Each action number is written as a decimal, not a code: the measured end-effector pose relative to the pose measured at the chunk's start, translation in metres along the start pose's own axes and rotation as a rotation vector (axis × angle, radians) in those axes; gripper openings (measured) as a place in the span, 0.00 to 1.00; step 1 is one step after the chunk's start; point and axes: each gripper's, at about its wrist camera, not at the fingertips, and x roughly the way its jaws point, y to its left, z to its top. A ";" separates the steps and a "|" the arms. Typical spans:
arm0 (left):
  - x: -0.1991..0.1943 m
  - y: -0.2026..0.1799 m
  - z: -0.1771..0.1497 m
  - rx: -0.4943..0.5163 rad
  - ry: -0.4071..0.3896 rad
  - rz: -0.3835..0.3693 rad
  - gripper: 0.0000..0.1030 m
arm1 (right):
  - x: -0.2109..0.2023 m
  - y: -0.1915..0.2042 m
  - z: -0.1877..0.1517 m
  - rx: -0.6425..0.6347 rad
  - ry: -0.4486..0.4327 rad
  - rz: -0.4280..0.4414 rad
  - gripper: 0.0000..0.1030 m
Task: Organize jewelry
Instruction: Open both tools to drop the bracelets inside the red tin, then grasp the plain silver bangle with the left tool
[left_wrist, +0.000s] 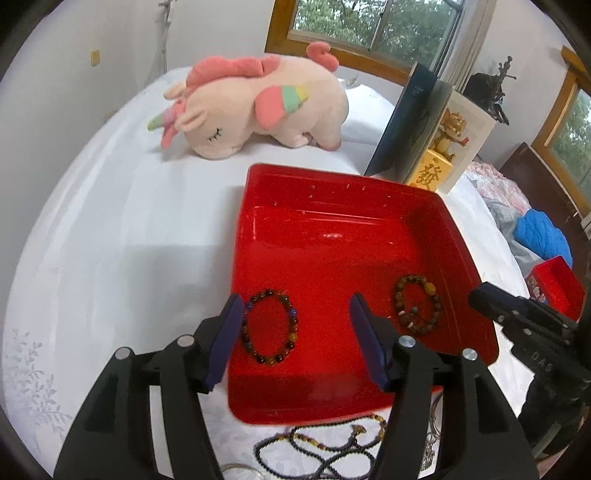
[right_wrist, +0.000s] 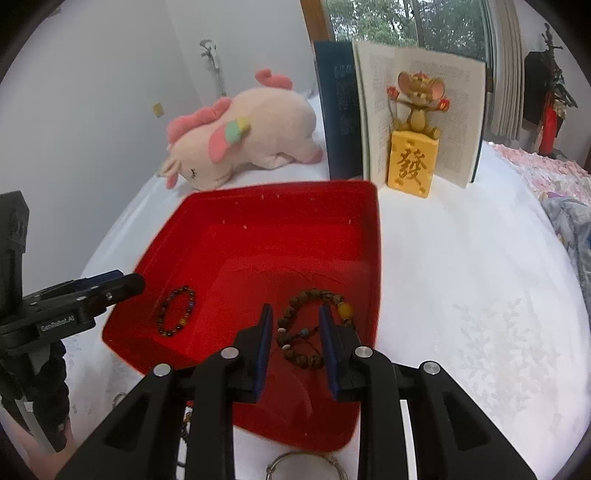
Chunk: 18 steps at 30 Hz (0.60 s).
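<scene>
The left gripper (left_wrist: 295, 332) is held above the near left part of the red tray (left_wrist: 332, 177), pitched steeply downward. Its jaws are spread wide, and nothing is gripped between the blue pads (left_wrist: 225, 339). The dark beaded bracelet (left_wrist: 269, 326) is seen lying flat on the tray floor beneath that gap, closer to the left pad, with no pad pressed against it.

The right gripper (right_wrist: 295, 343) is likewise tilted downward, over the near right part of the tray (right_wrist: 258, 206). Its jaws are parted only narrowly, and no object is clamped. The brown wooden bead bracelet (right_wrist: 314, 325), with one large yellow bead, is seen on the tray floor below and between the fingers; part of it is hidden behind the pads, and contact cannot be made out. From the left wrist view the same bracelet (left_wrist: 415, 304) is shown lying freely, well apart from the dark one.

Each gripper is visible at the edge of the other's view, the two being held side by side over the near edge of the tray.

Further jewelry is left on the white tablecloth (left_wrist: 129, 221) in front of the tray: dark beaded necklaces (left_wrist: 325, 446) in a loose tangle and a metal ring (right_wrist: 306, 465).

A plush unicorn (left_wrist: 258, 103), an open book (right_wrist: 424, 110) and a mouse figurine (right_wrist: 417, 133) are set behind the tray.
</scene>
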 end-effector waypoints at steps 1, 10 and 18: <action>-0.007 0.000 -0.002 0.003 -0.010 0.007 0.60 | -0.009 0.000 -0.002 -0.002 -0.019 -0.001 0.25; -0.069 0.013 -0.044 0.036 -0.120 0.077 0.67 | -0.054 -0.004 -0.040 0.001 -0.078 -0.013 0.26; -0.080 0.051 -0.098 0.003 -0.044 0.114 0.67 | -0.076 -0.015 -0.083 0.029 -0.087 -0.019 0.30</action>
